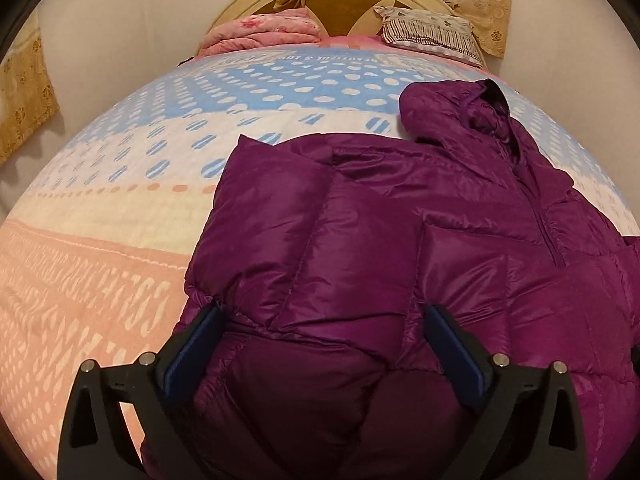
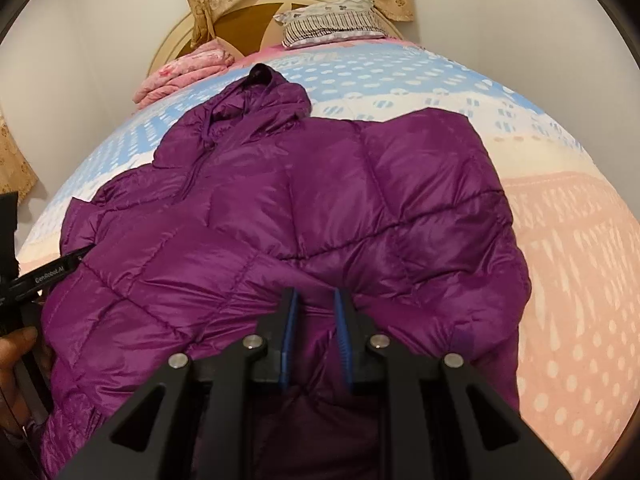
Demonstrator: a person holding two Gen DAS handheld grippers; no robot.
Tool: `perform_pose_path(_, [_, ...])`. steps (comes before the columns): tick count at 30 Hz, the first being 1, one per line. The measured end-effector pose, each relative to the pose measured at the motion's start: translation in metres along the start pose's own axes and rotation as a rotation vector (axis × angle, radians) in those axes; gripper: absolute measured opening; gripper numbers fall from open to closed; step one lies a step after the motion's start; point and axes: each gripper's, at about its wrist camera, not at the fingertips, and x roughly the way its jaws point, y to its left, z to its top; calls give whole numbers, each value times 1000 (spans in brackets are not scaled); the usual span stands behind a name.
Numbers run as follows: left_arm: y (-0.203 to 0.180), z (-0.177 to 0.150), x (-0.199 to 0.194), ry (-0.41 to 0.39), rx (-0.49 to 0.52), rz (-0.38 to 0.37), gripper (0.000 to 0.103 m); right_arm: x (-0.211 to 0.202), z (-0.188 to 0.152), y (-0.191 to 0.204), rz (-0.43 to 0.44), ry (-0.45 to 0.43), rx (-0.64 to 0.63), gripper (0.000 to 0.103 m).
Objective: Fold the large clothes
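Two grippers work the purple puffer jacket (image 2: 304, 208) spread on my bed (image 1: 100, 248): my right gripper (image 2: 316, 300) pinches hem fabric between narrow jaws for folding, while my left gripper (image 1: 324, 312) gapes wide over its near edge, holding nothing.

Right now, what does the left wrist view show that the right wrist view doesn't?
Only the left view: the left claw open wide over the shiny purple quilted hooded jacket. Only the right view: the right claw pinching the jacket's hem, plus the person's hand. Both show the jacket, the dotted blue-and-pink bedspread, the folded pink blanket and the striped pillow.
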Motion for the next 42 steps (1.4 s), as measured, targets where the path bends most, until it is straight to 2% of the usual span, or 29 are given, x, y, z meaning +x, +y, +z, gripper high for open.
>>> perform_pose_path(17, [2, -2, 3, 7, -6, -11, 102, 5, -2, 4, -30, -3, -25, 21])
perform_pose_path(20, [7, 2, -6, 34, -11, -14, 102, -11, 0, 1, -12, -26, -11, 22])
perform_pose_path(21, [11, 5, -16, 29, -23, -33, 102, -21, 2, 0, -8, -52, -4, 23])
perform_pose_path(23, [19, 15, -39, -29, -39, -120, 102, -41, 12, -6, -3, -99, 22, 26])
perform_pose_path(25, [24, 30, -49, -82, -53, -127, 102, -47, 36, -17, -11, -110, 80, 27])
perform_pose_path(28, [26, 52, -35, -77, -68, -84, 102, -34, 67, -31, -81, -127, 112, 27])
perform_pose_path(29, [27, 58, -23, -57, -82, -65, 102, -26, 72, -34, -86, -117, 123, 27])
perform_pose_path(31, [25, 62, -1, -13, -99, -77, 102, 4, 82, -45, -97, -51, 142, 27])
perform_pose_path(32, [22, 62, 8, 6, -90, -79, 102, 16, 82, -48, -106, -27, 141, 27])
perform_pose_path(34, [13, 58, 30, 40, -43, -20, 102, 33, 76, -55, -128, 10, 133, 27])
perform_pose_path(36, [7, 48, 44, 55, -11, 0, 102, 41, 69, -63, -116, 22, 152, 27])
perform_pose_path(42, [4, 40, 44, 24, 1, 23, 102, 44, 58, -61, -127, -12, 138, 27])
